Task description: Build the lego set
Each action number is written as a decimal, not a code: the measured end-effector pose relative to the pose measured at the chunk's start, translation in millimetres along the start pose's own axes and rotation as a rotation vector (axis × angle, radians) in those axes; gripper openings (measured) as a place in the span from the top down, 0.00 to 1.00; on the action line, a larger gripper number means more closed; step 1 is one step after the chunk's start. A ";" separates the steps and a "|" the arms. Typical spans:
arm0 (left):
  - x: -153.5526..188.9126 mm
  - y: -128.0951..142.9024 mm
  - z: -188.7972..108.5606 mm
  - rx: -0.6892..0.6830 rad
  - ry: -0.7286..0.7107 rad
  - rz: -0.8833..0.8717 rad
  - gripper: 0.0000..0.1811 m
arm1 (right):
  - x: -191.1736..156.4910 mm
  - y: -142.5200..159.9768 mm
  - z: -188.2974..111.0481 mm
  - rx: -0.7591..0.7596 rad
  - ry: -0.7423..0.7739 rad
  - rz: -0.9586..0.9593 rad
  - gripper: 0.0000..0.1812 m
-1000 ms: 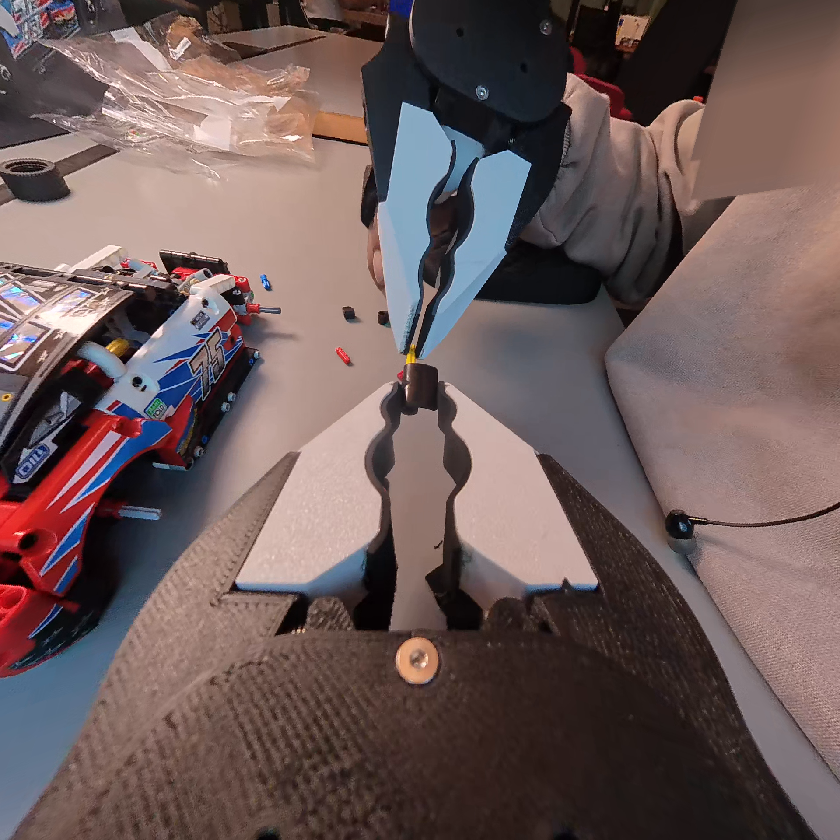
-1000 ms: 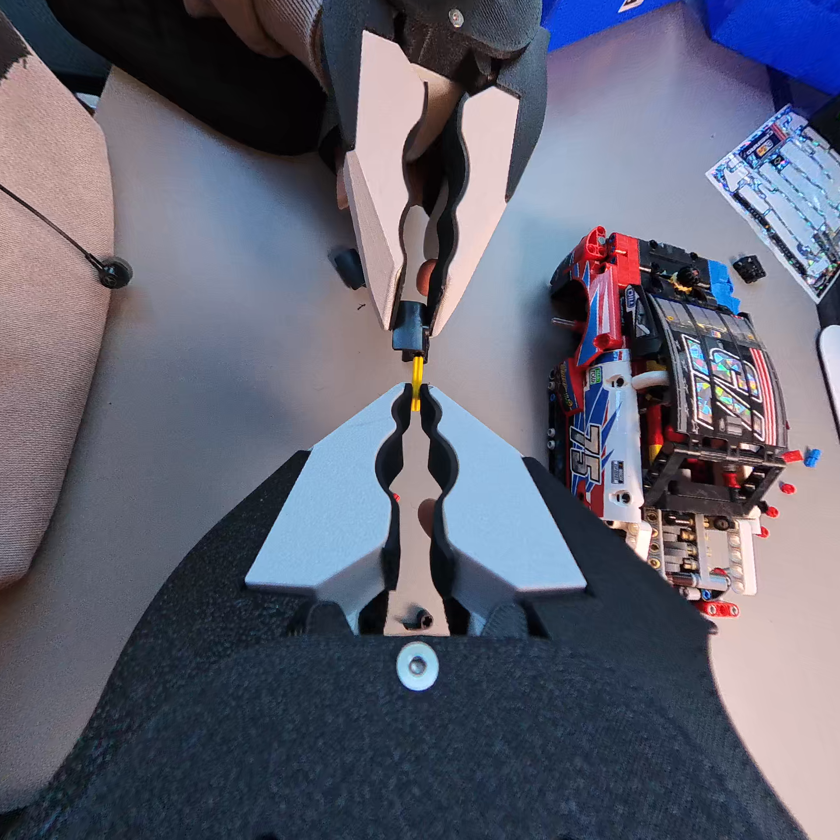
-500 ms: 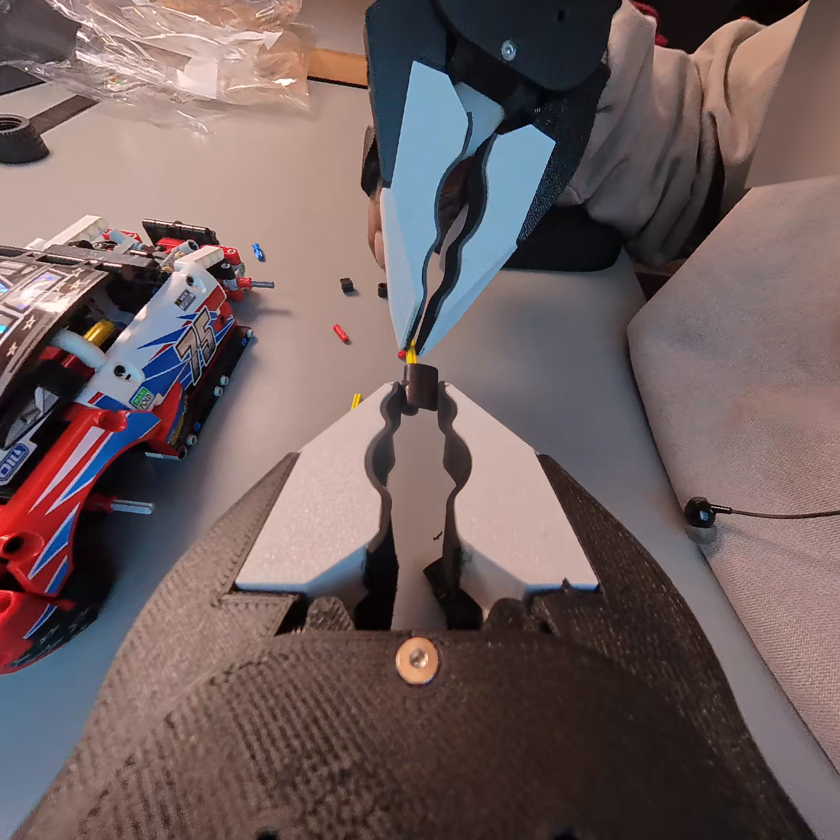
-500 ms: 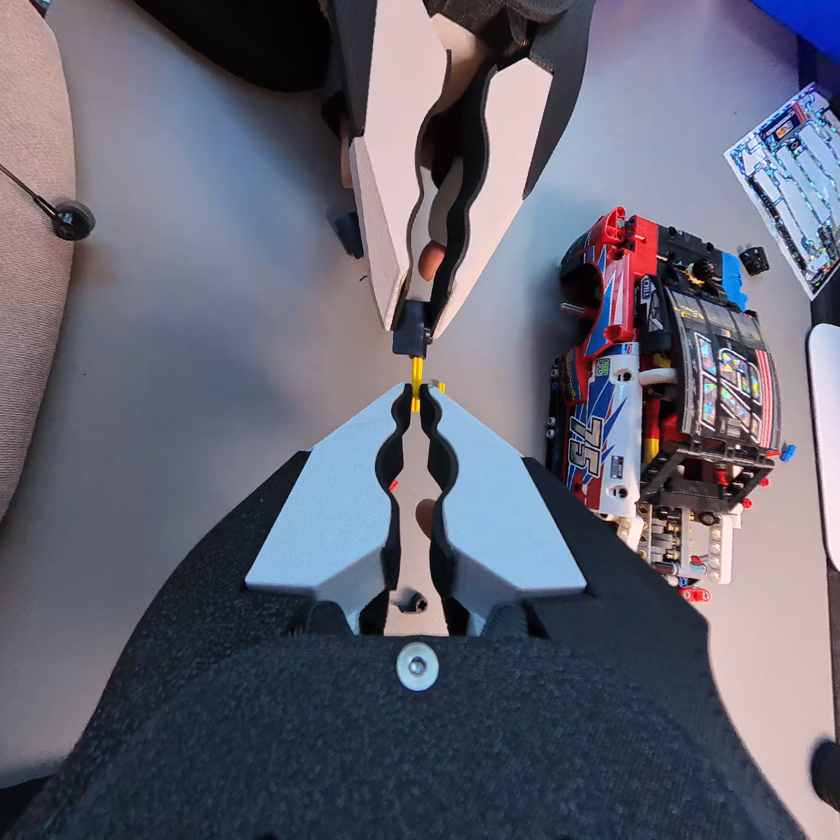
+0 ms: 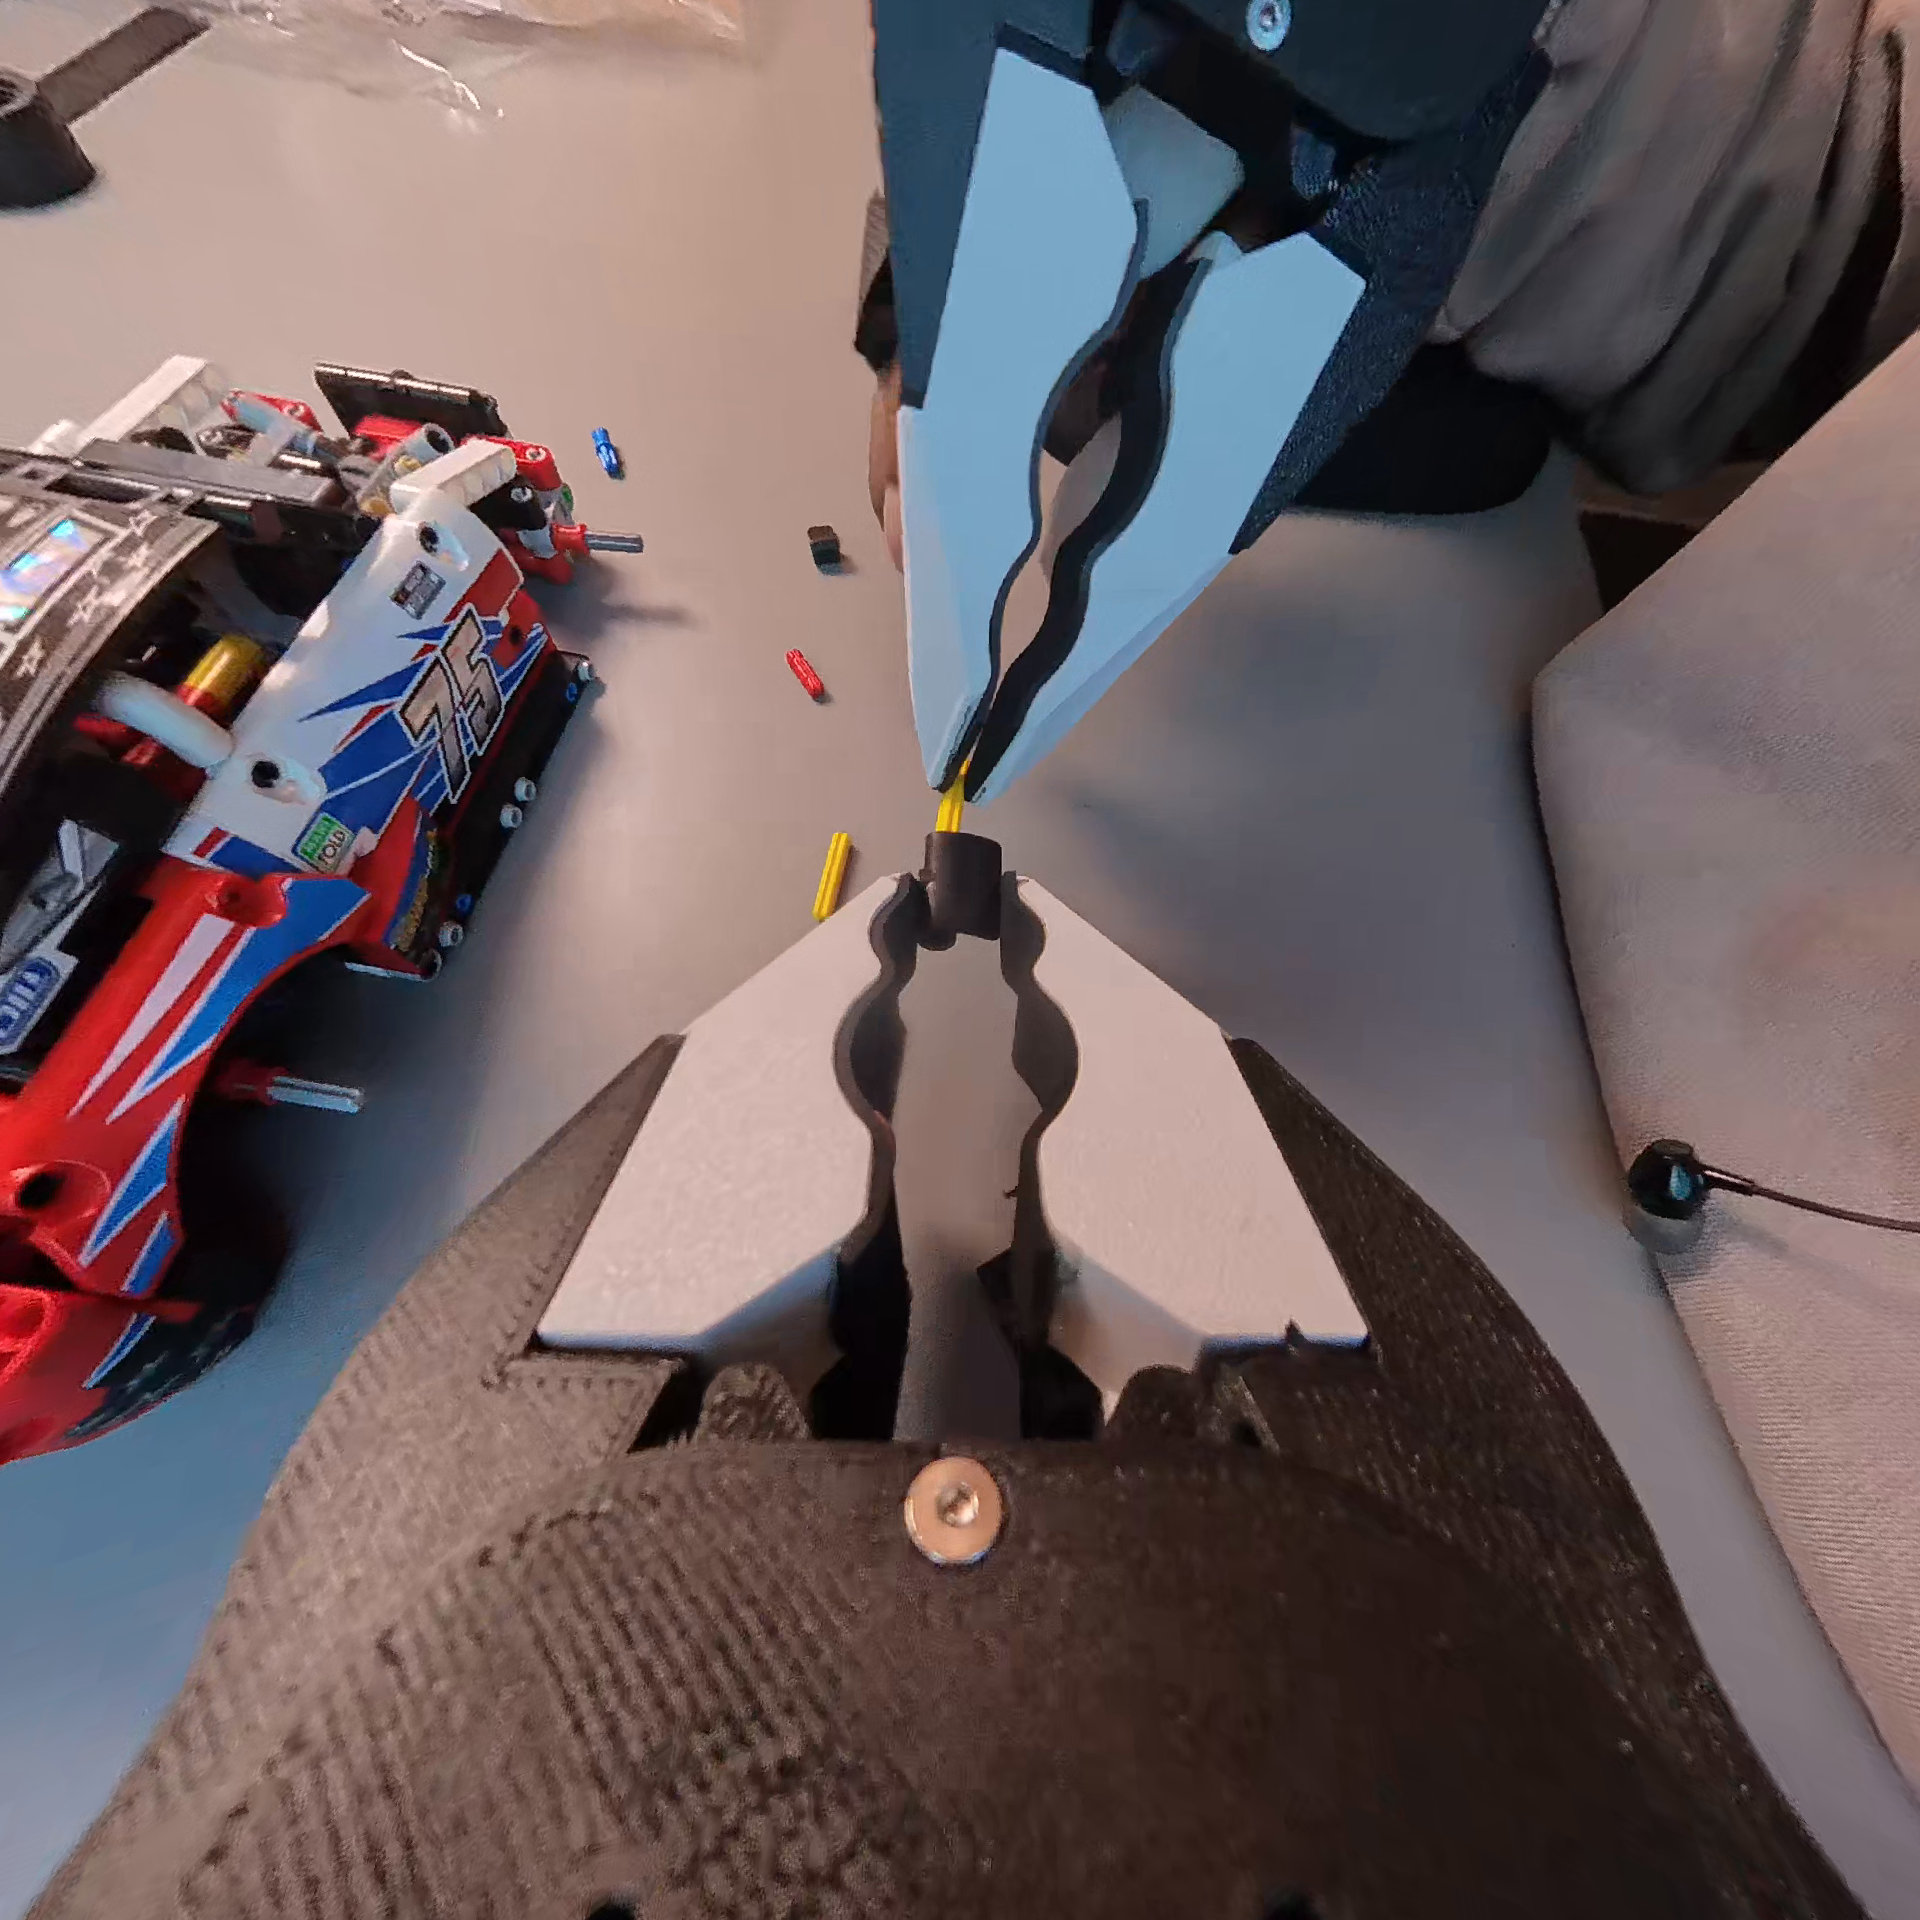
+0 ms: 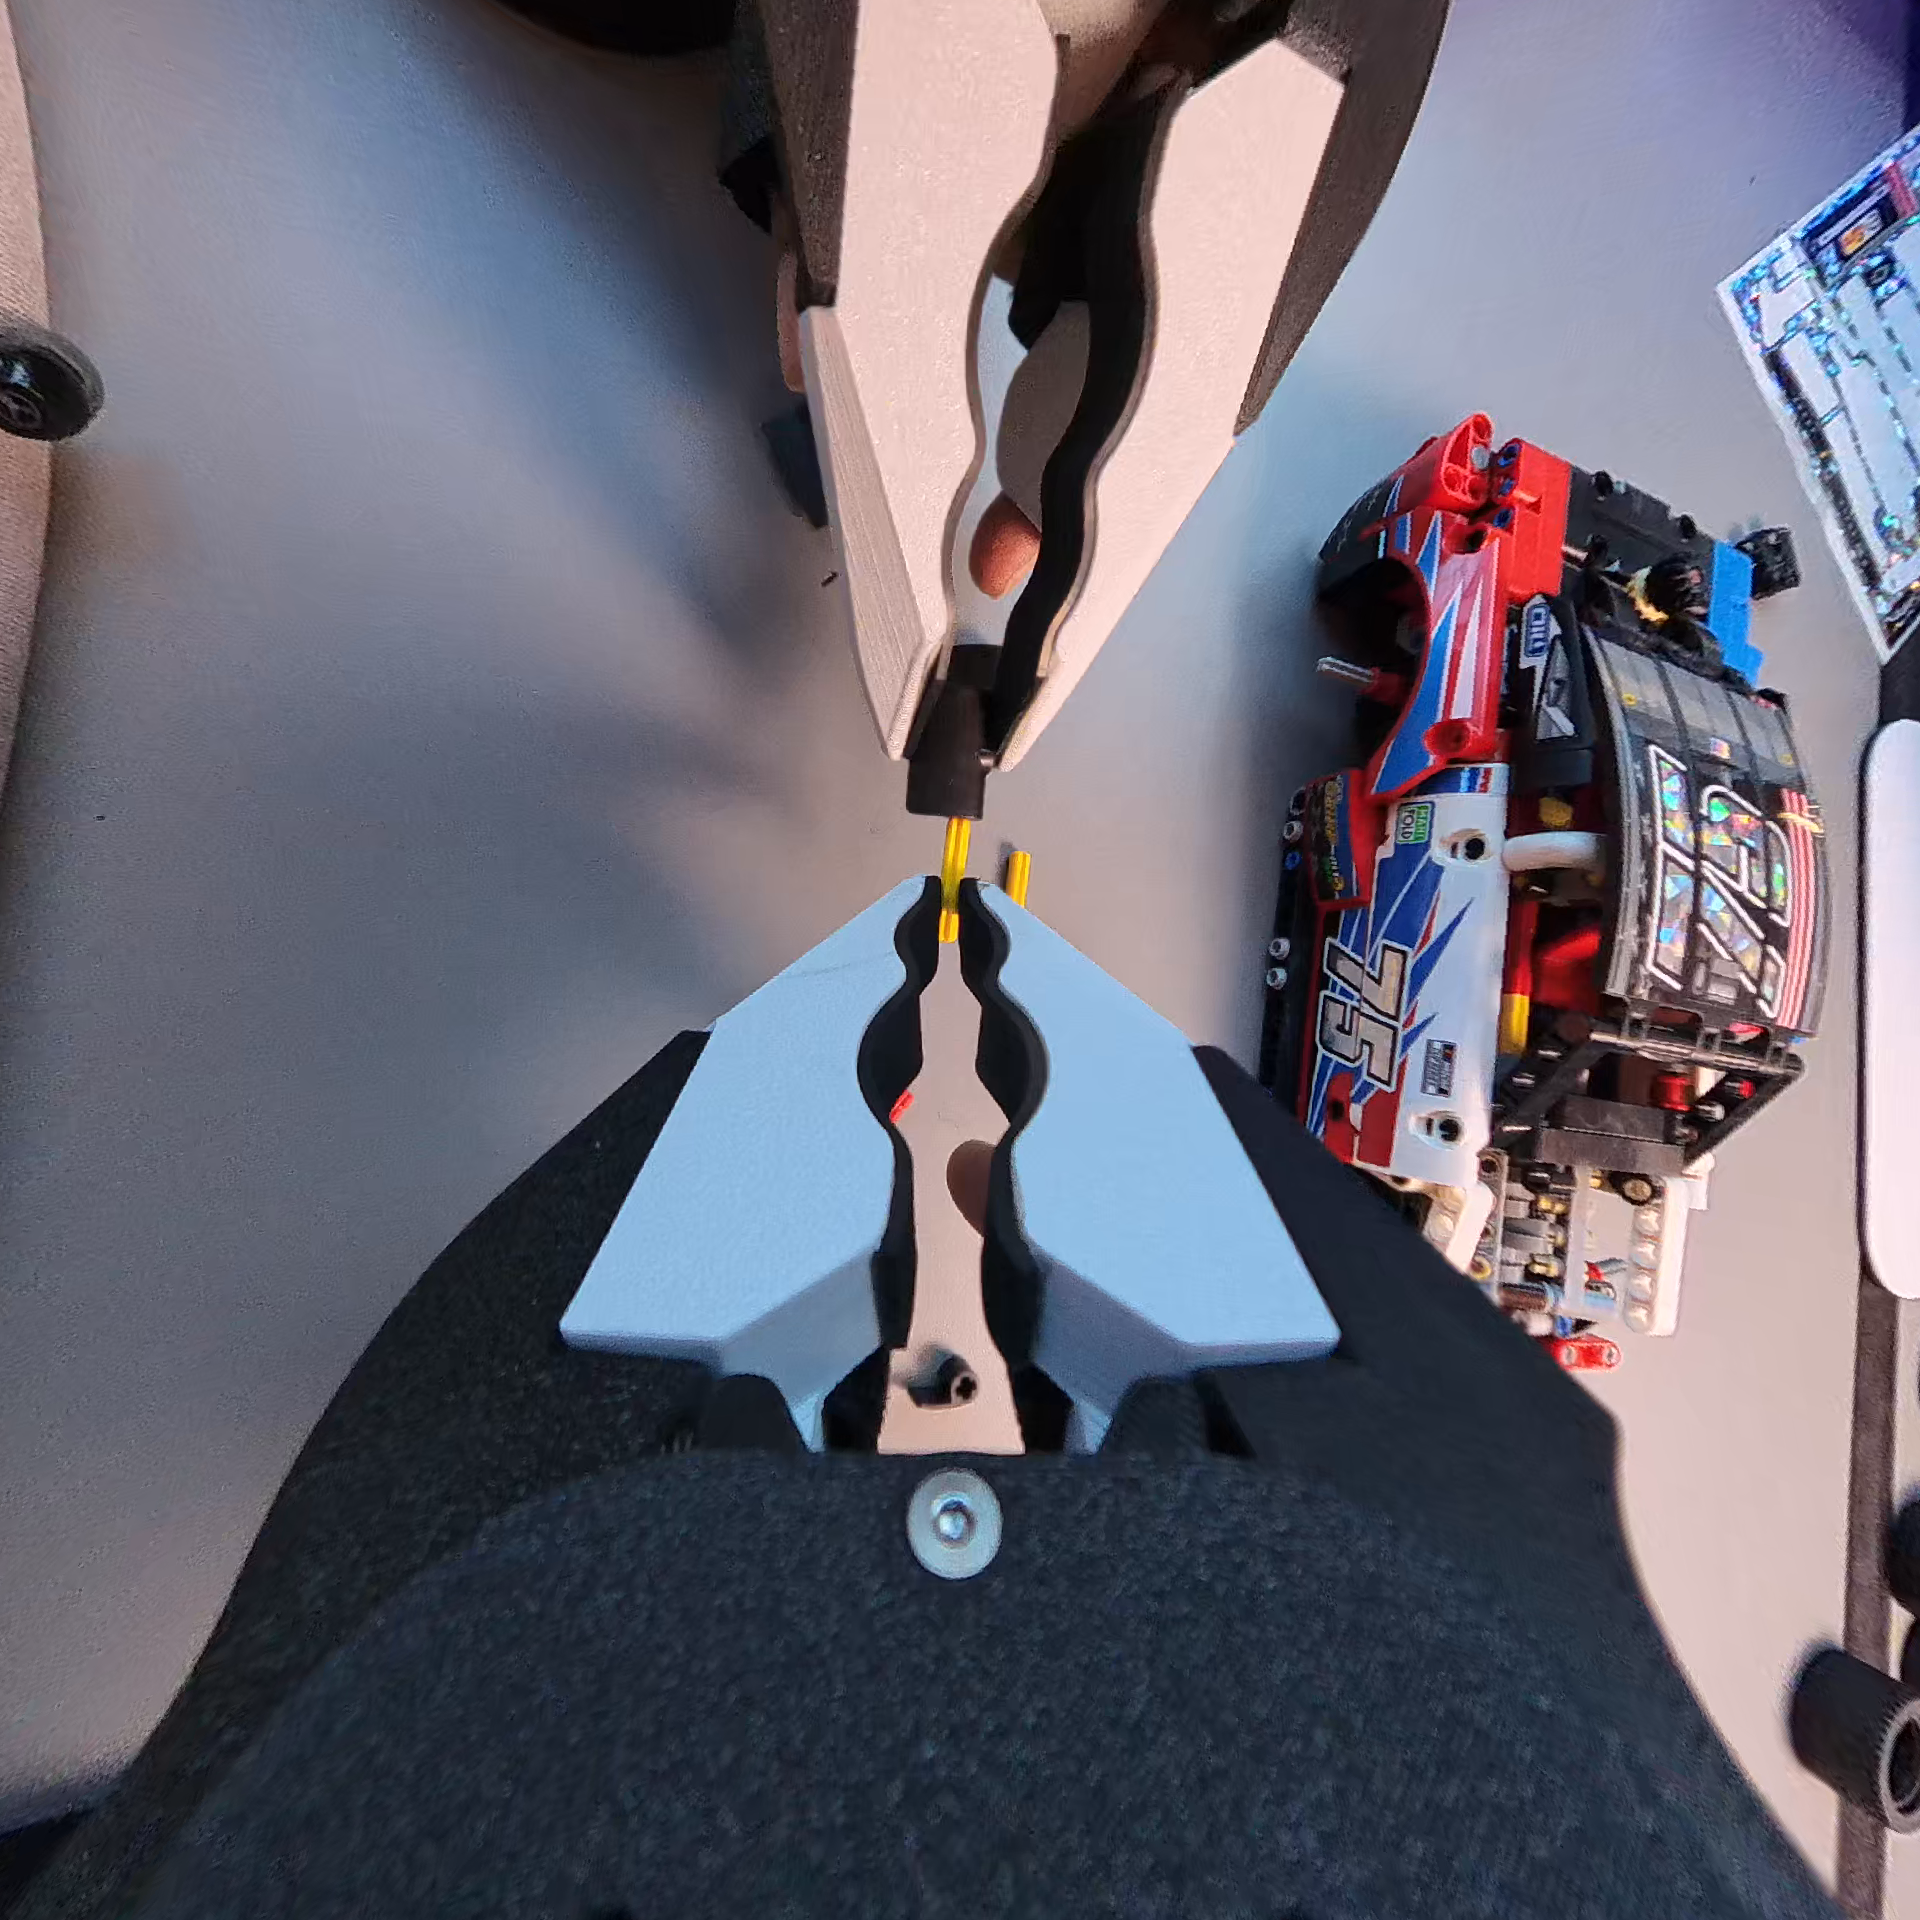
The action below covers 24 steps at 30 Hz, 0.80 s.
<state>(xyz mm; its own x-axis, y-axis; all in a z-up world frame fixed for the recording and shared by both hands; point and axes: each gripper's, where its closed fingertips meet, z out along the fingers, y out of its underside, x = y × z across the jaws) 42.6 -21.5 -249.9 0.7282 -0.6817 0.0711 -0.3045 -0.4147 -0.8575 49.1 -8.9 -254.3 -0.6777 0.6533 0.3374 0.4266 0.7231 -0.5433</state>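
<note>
My left gripper (image 5: 961,902) is shut on a small black connector piece (image 5: 963,881). My right gripper (image 6: 948,896) is shut on a thin yellow axle (image 6: 952,871). The two grippers face each other tip to tip above the grey table. The axle's free end sits in the connector's end; the connector also shows in the right wrist view (image 6: 948,756), as does the left gripper (image 6: 954,740). In the left wrist view the right gripper (image 5: 964,777) comes down from above with the axle (image 5: 950,808). The red, white and blue lego car (image 5: 249,790) lies on the table to the side (image 6: 1538,997).
A second yellow axle (image 5: 831,875) lies on the table by the gripper tips (image 6: 1019,875). Small red (image 5: 804,673), blue (image 5: 607,453) and black (image 5: 823,544) pieces lie near the car. A sticker sheet (image 6: 1839,343) lies far right. A black tyre (image 5: 31,145) stands far left. A grey cushion (image 5: 1766,831) borders the table.
Both grippers have risen above the table and stayed tip to tip. The yellow axle shows shorter between the tips, deeper in the black connector. A second yellow axle has come into view.
</note>
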 end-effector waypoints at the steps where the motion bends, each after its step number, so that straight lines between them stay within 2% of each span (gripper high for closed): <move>1: -0.5 -0.7 -0.7 0.008 0.010 -0.033 0.92 | 1.2 -0.7 -0.6 0.005 0.012 -0.006 0.99; 6: -2.6 -2.9 -0.3 0.043 0.066 -0.218 0.93 | 4.5 -0.6 0.2 -0.011 0.071 -0.047 0.99; 14: -3.5 -5.3 -2.7 0.074 0.099 -0.314 0.93 | 6.3 -6.5 -4.4 0.050 0.117 -0.080 1.00; 20: 2.6 1.8 0.1 0.002 0.068 -0.194 0.93 | -1.9 -6.2 -2.0 0.015 0.121 -0.177 0.99; 24: 7.9 -0.6 -4.3 0.036 0.125 -0.202 0.93 | -6.1 -11.6 -5.1 0.034 0.114 -0.234 0.99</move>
<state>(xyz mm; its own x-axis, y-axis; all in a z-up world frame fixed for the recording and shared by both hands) 45.9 -29.3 -246.7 0.6896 -0.6573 0.3040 -0.1362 -0.5300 -0.8370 51.3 -20.2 -246.2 -0.6827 0.4916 0.5406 0.2445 0.8509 -0.4649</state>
